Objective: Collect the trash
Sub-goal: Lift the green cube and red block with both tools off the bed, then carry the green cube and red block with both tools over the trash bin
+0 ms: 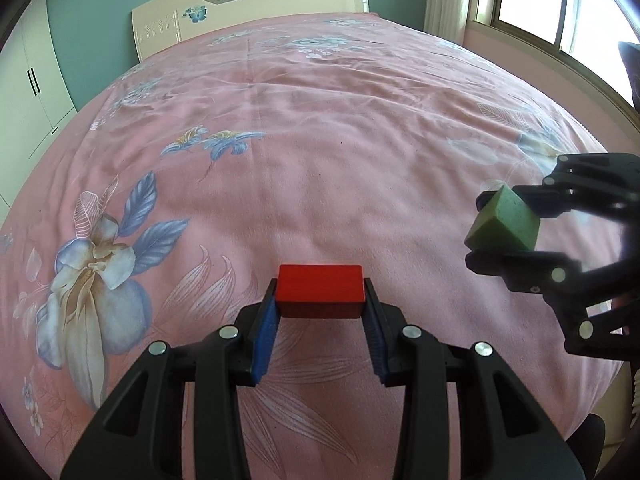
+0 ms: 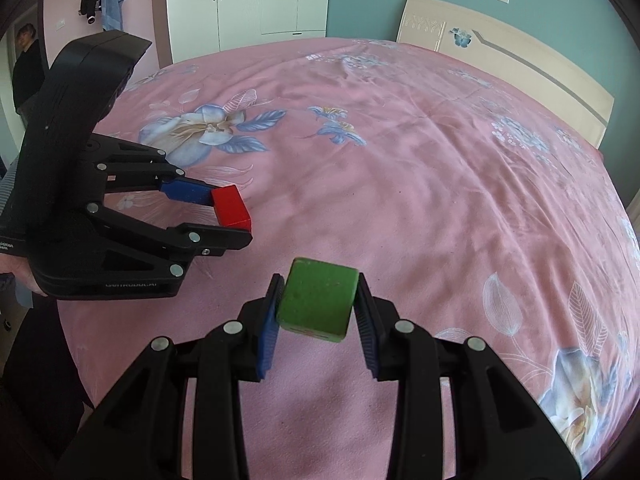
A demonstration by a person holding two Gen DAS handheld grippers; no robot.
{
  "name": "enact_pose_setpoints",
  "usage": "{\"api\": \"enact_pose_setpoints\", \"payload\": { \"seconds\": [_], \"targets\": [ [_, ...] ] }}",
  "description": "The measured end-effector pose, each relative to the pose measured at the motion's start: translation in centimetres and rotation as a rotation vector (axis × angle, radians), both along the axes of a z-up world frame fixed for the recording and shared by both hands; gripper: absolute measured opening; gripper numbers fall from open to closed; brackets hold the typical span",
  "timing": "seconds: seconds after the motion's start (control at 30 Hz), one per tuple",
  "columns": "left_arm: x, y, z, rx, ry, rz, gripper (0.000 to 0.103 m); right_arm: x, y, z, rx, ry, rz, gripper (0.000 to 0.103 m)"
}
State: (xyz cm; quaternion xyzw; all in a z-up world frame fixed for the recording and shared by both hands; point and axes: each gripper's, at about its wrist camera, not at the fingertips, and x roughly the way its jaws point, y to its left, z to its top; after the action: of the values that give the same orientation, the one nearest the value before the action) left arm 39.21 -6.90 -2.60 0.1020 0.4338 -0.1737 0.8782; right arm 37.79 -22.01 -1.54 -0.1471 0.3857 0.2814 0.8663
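Two grippers over bed (image 1: 320,128), both loaded, no bin in view. Left gripper (image 1: 320,300) clamped on red block (image 1: 320,290), long axis spanning pads. Right gripper (image 2: 318,304) clamped on green cube (image 2: 318,298), tilted, right of left one, at similar reach.

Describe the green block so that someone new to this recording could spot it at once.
Over the pink floral bedspread, two black tools are held side by side. The green block is the cube clamped in the right tool, off the bed. The left tool holds a red block, flatter and oblong.
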Motion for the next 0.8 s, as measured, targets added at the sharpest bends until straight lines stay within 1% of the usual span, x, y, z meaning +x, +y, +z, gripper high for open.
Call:
{"api": "enact_pose_setpoints", "payload": {
  "seconds": [0.23,0.43,0.8],
  "targets": [
    [-3.3,-0.3,1.0,0.007,-0.013,-0.036,0.041,-4.1,-0.1,1.9,0.006,-0.029,0.014,0.036],
    [-6.8,-0.6,1.9,0.017,-0.025,-0.080,0.042,-7.9,-0.2,3.4,0.014,-0.042,0.023,0.036],
    [-13.2,-1.4,3.4,0.036,-0.058,-0.158,0.042,-15.8,0.0,5.8,0.013,-0.087,0.071,0.036]
  ]
}}
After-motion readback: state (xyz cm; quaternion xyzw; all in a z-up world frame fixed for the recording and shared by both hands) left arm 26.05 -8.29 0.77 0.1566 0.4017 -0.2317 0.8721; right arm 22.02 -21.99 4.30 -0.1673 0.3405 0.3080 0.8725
